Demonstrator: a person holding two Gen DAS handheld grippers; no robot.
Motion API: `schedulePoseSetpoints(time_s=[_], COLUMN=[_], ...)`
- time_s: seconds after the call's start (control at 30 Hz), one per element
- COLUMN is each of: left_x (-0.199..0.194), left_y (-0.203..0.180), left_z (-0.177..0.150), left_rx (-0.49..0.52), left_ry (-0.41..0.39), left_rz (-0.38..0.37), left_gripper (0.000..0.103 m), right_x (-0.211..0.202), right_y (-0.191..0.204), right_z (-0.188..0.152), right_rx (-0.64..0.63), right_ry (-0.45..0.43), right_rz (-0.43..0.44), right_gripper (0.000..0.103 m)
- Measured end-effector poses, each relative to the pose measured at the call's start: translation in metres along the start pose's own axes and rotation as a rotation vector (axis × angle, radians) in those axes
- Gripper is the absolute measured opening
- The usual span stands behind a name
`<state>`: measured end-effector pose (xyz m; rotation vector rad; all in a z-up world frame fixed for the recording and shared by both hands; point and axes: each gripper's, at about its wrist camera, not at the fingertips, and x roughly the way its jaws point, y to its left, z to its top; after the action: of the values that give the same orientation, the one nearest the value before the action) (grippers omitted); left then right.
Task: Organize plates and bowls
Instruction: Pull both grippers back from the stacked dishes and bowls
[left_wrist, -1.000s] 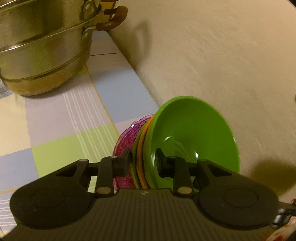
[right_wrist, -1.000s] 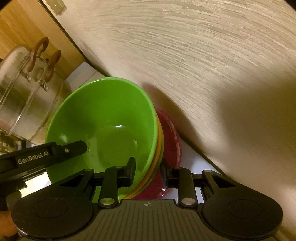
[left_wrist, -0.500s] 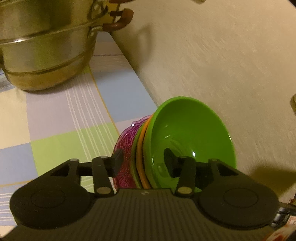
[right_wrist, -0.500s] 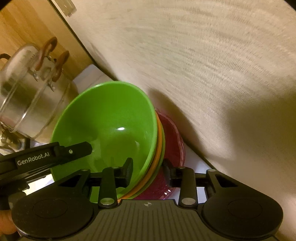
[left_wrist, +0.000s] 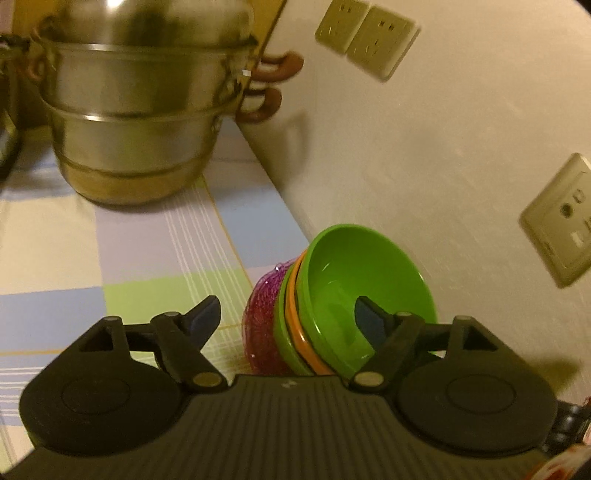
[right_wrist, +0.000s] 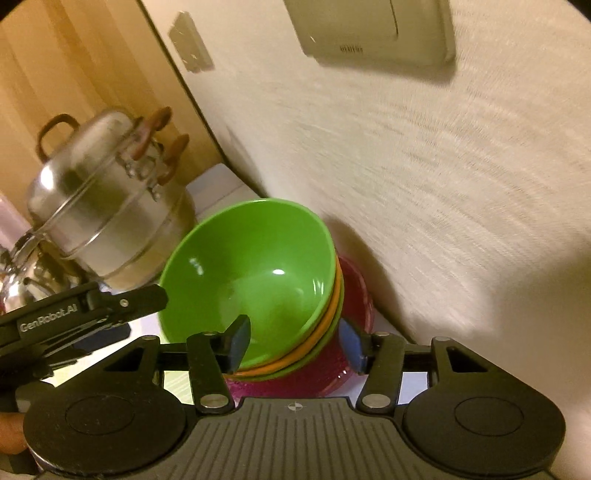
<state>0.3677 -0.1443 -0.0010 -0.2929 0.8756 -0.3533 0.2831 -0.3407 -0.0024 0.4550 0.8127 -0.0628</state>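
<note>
You have the stack of bowls (right_wrist: 255, 280) on the tablecloth (left_wrist: 155, 258), close against the wall (left_wrist: 424, 155). Behind it, further along the wall, stands the steamer pot (left_wrist: 136, 122). Wall sockets (left_wrist: 365, 40) sit above. The left gripper (right_wrist: 92, 310) reaches in left of the stack.

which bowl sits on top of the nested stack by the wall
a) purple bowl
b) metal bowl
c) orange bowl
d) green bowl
d) the green bowl is the innermost, top one, its open inside in full view, with only the rim of an orange bowl showing just beneath it, then another green rim, and the purple bowl on the outside at the bottom of the stack.
</note>
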Motion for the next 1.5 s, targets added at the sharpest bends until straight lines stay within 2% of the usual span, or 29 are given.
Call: schedulePoseSetpoints(time_s=[0.07,0.23,0.4,0.67,0.87,1.13,1.5], left_x=[-0.011,-0.039,-0.071,-0.117,-0.145,-0.163,-0.184], left_y=[-0.002,-0.001,-0.005,-0.013,-0.012,-0.020,-0.032], left_z=[-0.005,-0.018,-0.036,-0.070,-0.101,-0.141,-0.171], left_rx=[0.019,0.037,0.070,0.098,0.058,0.047,0.077], left_ry=[-0.016,-0.049,-0.088,-0.096,-0.106,-0.079,-0.090], left_rz=[0.012,0.033,0.066,0.138,0.167,0.179,0.208], left_gripper=[0.078,0.089,0.089,0.089,0.089,0.089,0.088], right_x=[-0.009,-0.029,-0.048,-0.079,-0.109,-0.136,-0.157], right_y=[0.002,0.006,0.004,0.002,0.006,0.010,0.010], right_z=[-0.003,-0.015,-0.032,-0.063,-0.084,-0.108,-0.130], right_rx=[-0.002,-0.021,-0.026,-0.031,-0.087,-0.179,-0.235], right_ry=[-0.001,-0.005,0.007,0.023,0.007,-0.009,-0.024], right_rz=[0.008,0.000,-0.003,-0.009,-0.013,-0.023,-0.032], right_gripper=[0.054,0.054,0.055,0.055,0.055,0.055,0.055])
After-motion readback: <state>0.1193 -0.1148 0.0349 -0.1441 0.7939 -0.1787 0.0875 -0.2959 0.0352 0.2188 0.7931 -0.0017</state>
